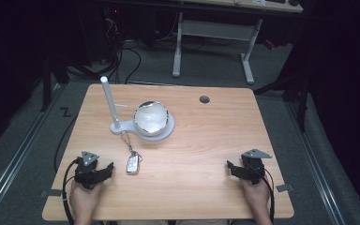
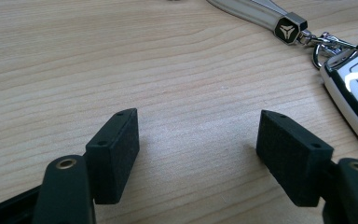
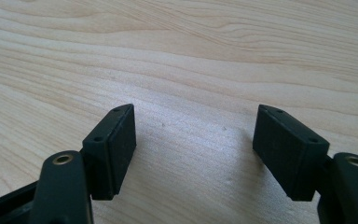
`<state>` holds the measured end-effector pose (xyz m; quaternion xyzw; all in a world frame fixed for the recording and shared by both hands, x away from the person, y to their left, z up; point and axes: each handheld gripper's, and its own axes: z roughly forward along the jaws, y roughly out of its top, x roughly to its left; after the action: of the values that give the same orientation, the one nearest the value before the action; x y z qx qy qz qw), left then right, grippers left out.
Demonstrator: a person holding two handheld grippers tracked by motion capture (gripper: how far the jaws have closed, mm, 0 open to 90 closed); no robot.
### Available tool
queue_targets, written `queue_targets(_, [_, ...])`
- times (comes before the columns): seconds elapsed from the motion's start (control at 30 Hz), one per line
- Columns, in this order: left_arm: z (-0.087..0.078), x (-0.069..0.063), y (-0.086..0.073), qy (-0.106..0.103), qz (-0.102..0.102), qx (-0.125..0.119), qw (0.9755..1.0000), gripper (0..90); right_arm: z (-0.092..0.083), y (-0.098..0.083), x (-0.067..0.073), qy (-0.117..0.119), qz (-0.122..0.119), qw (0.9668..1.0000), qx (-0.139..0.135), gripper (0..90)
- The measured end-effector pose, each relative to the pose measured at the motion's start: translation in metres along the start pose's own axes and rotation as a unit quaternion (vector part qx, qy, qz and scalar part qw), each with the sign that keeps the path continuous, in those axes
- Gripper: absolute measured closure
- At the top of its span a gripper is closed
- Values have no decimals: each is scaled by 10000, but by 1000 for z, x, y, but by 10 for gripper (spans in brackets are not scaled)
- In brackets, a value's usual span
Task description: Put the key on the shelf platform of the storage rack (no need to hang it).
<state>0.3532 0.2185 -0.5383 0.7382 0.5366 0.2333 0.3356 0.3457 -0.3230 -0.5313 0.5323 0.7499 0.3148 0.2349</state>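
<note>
A white car key fob (image 1: 132,164) with a metal ring and a strap lies on the wooden table (image 1: 206,140), just right of my left gripper (image 1: 107,168). In the left gripper view the fob (image 2: 354,93) lies to the right, beyond the open jaws, and its strap end (image 2: 286,29) runs toward the top. That gripper (image 2: 198,140) holds nothing. Low at the table's right, my right gripper (image 1: 230,166) rests open, and its jaws (image 3: 195,140) have bare wood between them. A white stand (image 1: 145,129) carries an upright post (image 1: 109,101) and a shiny bowl (image 1: 150,117).
A round cable hole (image 1: 204,99) sits near the table's far edge. Behind the table stand a white desk frame (image 1: 213,42) and cables on the floor (image 1: 122,56). The table's front edge lies just under both hands.
</note>
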Motion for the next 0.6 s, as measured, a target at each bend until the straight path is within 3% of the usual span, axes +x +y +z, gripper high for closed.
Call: queue_targets(0.6, [0,-1,1,69,-74,-8,9999,336,0,0,0,3,7,10000,-5,304])
